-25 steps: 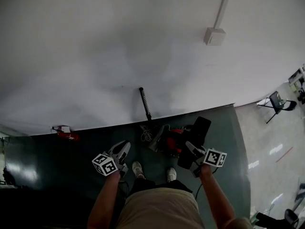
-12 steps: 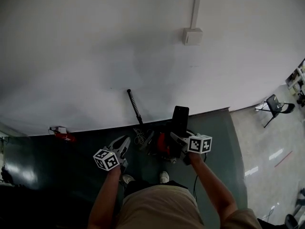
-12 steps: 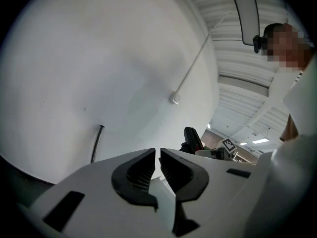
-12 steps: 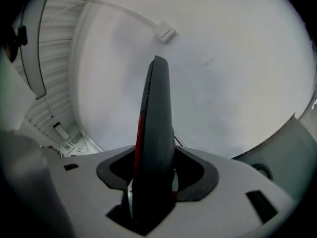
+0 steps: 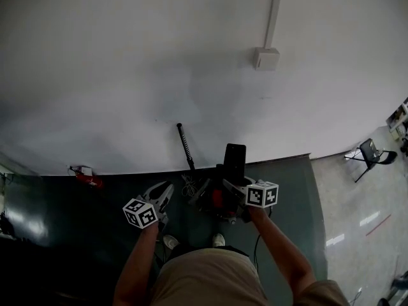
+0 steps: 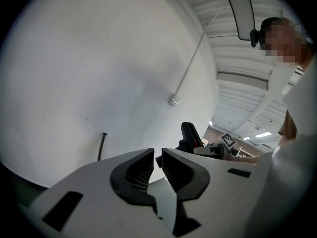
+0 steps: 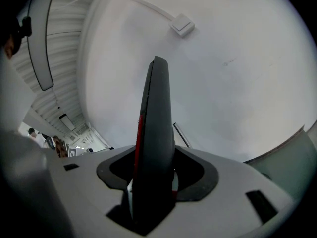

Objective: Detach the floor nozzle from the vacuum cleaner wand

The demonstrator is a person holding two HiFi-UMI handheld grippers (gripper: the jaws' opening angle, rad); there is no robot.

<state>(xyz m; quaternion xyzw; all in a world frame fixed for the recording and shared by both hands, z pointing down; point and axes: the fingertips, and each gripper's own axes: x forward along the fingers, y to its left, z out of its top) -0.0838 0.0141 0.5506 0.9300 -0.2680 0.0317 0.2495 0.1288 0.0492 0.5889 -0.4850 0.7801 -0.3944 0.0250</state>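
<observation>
Head view puts the floor nozzle (image 5: pixel 234 162), as I take the flat black slab to be, in your right claw (image 5: pixel 231 185). It stands on end, its long axis running from the claw away toward the far wall (image 5: pixel 127 75). Right gripper view confirms the hold: the jaws stand roughly half open and press on both faces of that slab (image 7: pixel 154 123), which carries a red stripe down one edge. Just near and left of it sits the red and black vacuum body (image 5: pixel 214 199), between your two hands; whether it rests on the floor is not clear. From that cluster a thin black ribbed rod (image 5: pixel 185 145), probably the wand, slants away to the far left along the wall. Your left claw (image 5: pixel 164 193) is left of the body and apart from it, and it is the one nearer the rod. Left gripper view shows its jaws with only a slim gap, having just been easing apart, with nothing between them; the nozzle (image 6: pixel 190 134) shows beyond them to the right. The join itself is hidden, but it should lie at the nozzle's near end, to the right of your free claw. Expect to reach right to steady the body or rod, then pull the nozzle along its own length.
</observation>
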